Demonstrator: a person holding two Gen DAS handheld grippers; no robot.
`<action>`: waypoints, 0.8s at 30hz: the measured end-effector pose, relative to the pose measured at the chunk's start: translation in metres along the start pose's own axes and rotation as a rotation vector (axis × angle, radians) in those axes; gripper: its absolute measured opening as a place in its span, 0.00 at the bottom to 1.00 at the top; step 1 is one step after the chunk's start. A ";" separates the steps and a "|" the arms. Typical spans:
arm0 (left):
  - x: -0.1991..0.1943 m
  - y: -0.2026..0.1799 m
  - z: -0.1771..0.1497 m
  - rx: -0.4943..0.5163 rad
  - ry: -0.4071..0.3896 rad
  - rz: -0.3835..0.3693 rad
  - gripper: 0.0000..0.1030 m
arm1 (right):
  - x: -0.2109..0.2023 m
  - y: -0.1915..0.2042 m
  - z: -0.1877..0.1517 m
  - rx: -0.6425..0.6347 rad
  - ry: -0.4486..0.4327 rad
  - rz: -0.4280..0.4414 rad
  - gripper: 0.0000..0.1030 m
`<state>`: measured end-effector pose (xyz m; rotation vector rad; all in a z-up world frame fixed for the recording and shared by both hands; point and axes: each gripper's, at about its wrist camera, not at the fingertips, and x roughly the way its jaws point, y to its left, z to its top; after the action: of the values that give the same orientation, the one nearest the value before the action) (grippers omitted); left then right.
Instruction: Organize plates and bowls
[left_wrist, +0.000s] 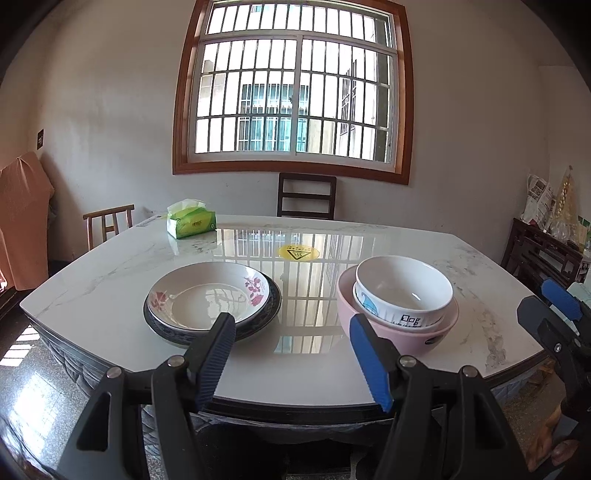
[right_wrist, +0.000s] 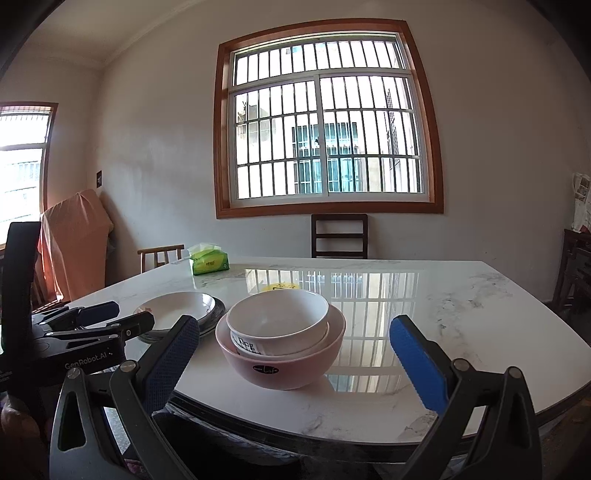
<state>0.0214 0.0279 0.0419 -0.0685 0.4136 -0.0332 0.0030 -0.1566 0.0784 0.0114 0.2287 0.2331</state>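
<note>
On the marble table (left_wrist: 110, 280) a white floral plate (left_wrist: 210, 299) lies on a dark blue-rimmed plate (left_wrist: 166, 328). To their right a white bowl (left_wrist: 402, 288) sits nested in a pink bowl (left_wrist: 388, 332). My left gripper (left_wrist: 291, 319) hovers open at the near table edge, between the two stacks, touching neither. My right gripper (right_wrist: 295, 325) is open too, held just short of the pink bowl (right_wrist: 284, 369) and the white bowl (right_wrist: 280, 314); its pads stand clear of them. The right wrist view shows the left gripper (right_wrist: 129, 314) near the plates (right_wrist: 177, 306).
A green tissue pack (left_wrist: 190, 221) stands at the far left of the table, and a yellow sticker (left_wrist: 298, 253) marks its middle. A dark chair (left_wrist: 306, 195) stands behind the table under the window, a light wooden chair (left_wrist: 109, 221) at the left, and a dark cabinet (left_wrist: 543, 251) at the right.
</note>
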 end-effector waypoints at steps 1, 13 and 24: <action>0.000 0.000 0.000 -0.001 -0.003 0.007 0.64 | -0.001 0.000 -0.001 0.000 0.000 0.003 0.99; 0.000 -0.006 -0.004 0.029 -0.002 0.029 0.65 | -0.004 0.003 -0.006 -0.012 0.009 0.017 0.99; -0.014 -0.005 -0.003 0.048 -0.087 0.063 0.75 | -0.002 0.003 -0.008 -0.010 0.011 0.020 0.99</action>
<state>0.0070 0.0239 0.0450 -0.0090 0.3276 0.0221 -0.0015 -0.1542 0.0710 0.0025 0.2383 0.2538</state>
